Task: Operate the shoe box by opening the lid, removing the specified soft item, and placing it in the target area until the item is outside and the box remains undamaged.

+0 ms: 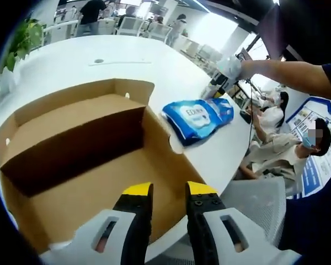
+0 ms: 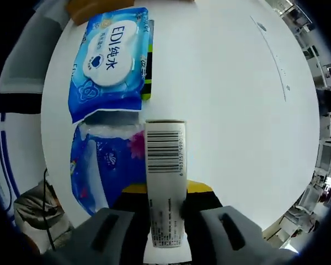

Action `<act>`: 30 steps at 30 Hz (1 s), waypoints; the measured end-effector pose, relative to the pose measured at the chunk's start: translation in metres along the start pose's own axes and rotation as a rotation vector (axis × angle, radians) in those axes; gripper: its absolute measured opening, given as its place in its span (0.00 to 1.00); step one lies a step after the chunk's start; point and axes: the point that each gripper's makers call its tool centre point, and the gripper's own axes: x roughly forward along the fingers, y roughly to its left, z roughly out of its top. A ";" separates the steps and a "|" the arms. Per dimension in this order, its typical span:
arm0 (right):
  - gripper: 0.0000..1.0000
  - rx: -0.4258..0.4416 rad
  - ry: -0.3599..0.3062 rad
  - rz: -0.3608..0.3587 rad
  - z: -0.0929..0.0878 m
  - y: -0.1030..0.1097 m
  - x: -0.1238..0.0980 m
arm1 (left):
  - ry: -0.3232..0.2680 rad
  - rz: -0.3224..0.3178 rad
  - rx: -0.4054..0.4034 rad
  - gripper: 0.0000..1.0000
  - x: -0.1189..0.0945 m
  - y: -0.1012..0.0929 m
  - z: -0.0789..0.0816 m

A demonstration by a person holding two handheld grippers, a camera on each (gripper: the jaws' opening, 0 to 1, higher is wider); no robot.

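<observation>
Hidden or unclear: in the right gripper view the white paper tag with a black barcode (image 2: 165, 182) covered the gap between your jaws, so the tips themselves were only partly seen. What the tag was attached to could not be made out. Below the blue-and-white wet-wipe pack with a white oval label (image 2: 107, 66) lay a second blue soft pack with a pink flower print (image 2: 102, 165), its lower end cut off behind your right gripper (image 2: 166, 190). A thin green-and-black edge showed beside the upper pack; unidentifiable.

Left gripper view: the open brown cardboard shoe box (image 1: 83, 149) sat on the white round desk (image 1: 127, 61), its flaps up and its inside bare as far as could be seen; the near wall was cut off by the frame. The wipe pack (image 1: 198, 117) lay on the desk just beside the box's right rim, outside it. A gloved hand on an outstretched arm (image 1: 231, 69) reached in above that pack. People sat past the desk edge and a green plant (image 1: 22, 38) stood at far left.

Right gripper view alone showed the second pack and the barcode tag.

Jaws: your left gripper (image 1: 168, 193) hovered over the box's near wall, yellow-tipped jaws a narrow gap apart, nothing between them. Your right jaws were clenched on the barcode tag.
</observation>
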 end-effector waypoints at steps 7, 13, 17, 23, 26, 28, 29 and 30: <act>0.21 -0.001 -0.007 -0.008 0.000 -0.003 0.002 | 0.006 -0.002 0.000 0.21 0.001 0.000 -0.002; 0.22 0.004 -0.016 -0.029 0.002 -0.004 -0.008 | 0.002 -0.006 0.001 0.21 0.001 -0.001 0.000; 0.24 0.014 -0.045 -0.061 0.007 -0.004 -0.021 | -0.008 -0.007 0.001 0.21 0.000 -0.002 0.002; 0.24 0.040 -0.095 -0.109 0.018 0.004 -0.046 | -0.021 -0.017 0.009 0.22 -0.002 -0.007 0.001; 0.23 0.060 -0.128 -0.129 0.023 0.013 -0.060 | -0.024 -0.025 0.007 0.22 -0.002 -0.008 -0.001; 0.23 0.063 -0.120 -0.136 0.021 0.018 -0.064 | -0.030 -0.031 0.007 0.22 -0.004 -0.010 -0.002; 0.23 0.064 -0.117 -0.140 0.021 0.021 -0.065 | -0.037 -0.031 0.007 0.22 -0.006 -0.011 -0.002; 0.22 0.075 -0.117 -0.142 0.020 0.024 -0.068 | -0.041 -0.032 0.009 0.22 -0.007 -0.011 -0.001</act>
